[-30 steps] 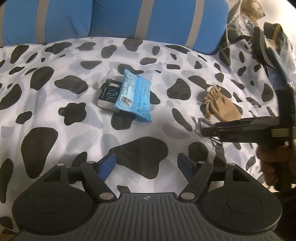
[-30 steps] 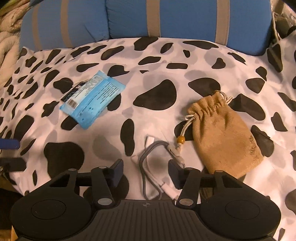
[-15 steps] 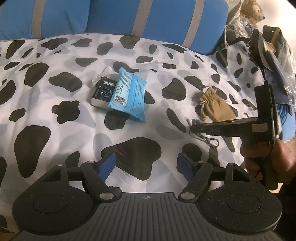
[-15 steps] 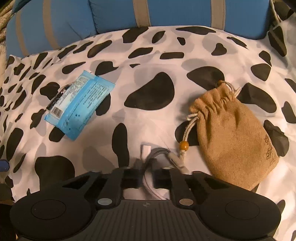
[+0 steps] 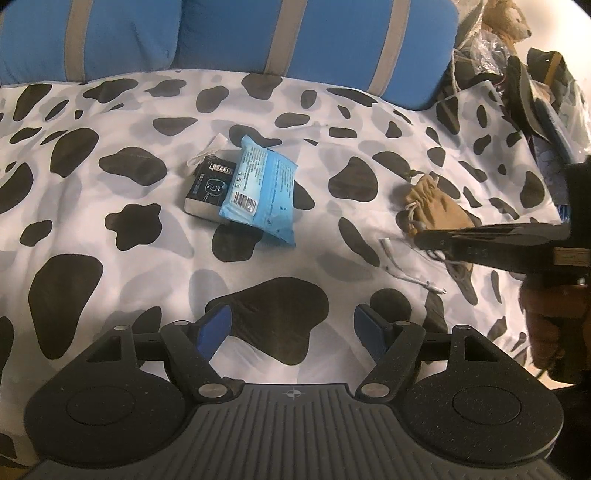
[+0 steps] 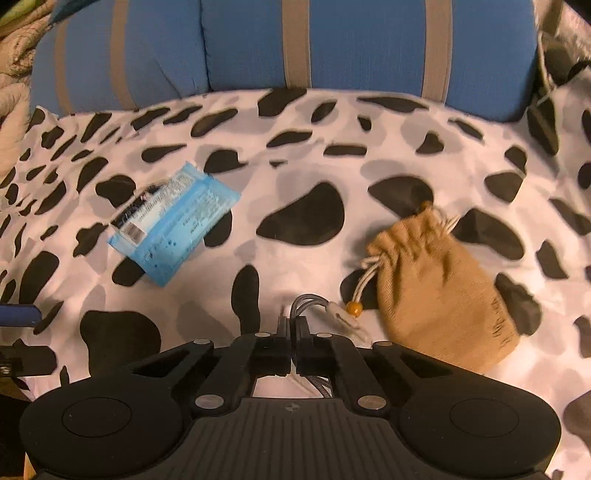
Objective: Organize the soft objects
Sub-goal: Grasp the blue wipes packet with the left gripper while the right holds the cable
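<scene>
On the cow-print bedsheet (image 5: pixel 110 229) lie a blue wipes pack (image 5: pixel 262 195) (image 6: pixel 173 225), partly on top of a small black box (image 5: pixel 208 188), and a tan drawstring pouch (image 6: pixel 439 284) (image 5: pixel 439 210). My right gripper (image 6: pixel 291 325) is shut on a grey and white cable (image 6: pixel 308 301), whose loop sticks out past the fingertips just left of the pouch's beaded cord. In the left wrist view, the right gripper (image 5: pixel 421 236) reaches in from the right, with the white cable end (image 5: pixel 397 264) trailing on the sheet. My left gripper (image 5: pixel 291 325) hangs open over a black patch, holding nothing.
Blue pillows with tan stripes (image 5: pixel 221 33) (image 6: pixel 351 44) line the far edge of the bed. A pile of bags and clutter (image 5: pixel 517 74) sits at the far right. A person's hand (image 5: pixel 550 317) holds the right gripper's handle.
The right gripper's fingers have come together on the cable that lay between them. The left gripper has stayed open over the same patch.
</scene>
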`<state>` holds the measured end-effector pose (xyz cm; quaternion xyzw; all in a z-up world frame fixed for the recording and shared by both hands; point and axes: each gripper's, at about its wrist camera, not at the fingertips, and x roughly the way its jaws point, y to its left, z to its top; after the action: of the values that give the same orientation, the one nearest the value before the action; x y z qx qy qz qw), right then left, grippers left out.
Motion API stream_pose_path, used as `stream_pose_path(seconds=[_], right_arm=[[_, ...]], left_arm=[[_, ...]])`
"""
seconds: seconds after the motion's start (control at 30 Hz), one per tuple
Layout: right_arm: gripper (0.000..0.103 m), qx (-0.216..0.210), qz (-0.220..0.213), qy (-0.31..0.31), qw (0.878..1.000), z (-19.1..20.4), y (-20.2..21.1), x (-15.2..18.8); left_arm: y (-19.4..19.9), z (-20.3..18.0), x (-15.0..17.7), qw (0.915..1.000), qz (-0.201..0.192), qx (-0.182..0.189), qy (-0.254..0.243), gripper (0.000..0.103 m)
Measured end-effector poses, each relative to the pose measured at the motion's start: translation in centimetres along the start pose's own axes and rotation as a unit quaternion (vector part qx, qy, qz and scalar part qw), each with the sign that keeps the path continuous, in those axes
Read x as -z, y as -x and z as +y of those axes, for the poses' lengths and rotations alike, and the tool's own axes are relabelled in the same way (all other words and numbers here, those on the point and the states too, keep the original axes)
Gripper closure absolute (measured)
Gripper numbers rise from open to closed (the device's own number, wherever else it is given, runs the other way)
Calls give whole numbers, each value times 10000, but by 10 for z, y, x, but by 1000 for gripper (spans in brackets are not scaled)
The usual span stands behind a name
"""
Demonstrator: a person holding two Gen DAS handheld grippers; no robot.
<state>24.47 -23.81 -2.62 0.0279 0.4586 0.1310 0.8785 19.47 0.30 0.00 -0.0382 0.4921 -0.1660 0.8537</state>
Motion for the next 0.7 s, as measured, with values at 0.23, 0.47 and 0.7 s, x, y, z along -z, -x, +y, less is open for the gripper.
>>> stream_pose_path(seconds=[0.23, 0.47, 0.7], right_arm=[[99, -42, -346, 271, 9990, 11, 32, -1], [99, -9, -466, 671, 9967, 24, 53, 5], [99, 96, -501, 1071, 9929, 31, 68, 13]], left_arm=[[0, -3, -5, 9994, -298, -93, -154, 30], [-7, -7, -14, 9965, -617, -404, -397, 30], [-20, -27, -20, 9885, -1052, -428, -996, 30]])
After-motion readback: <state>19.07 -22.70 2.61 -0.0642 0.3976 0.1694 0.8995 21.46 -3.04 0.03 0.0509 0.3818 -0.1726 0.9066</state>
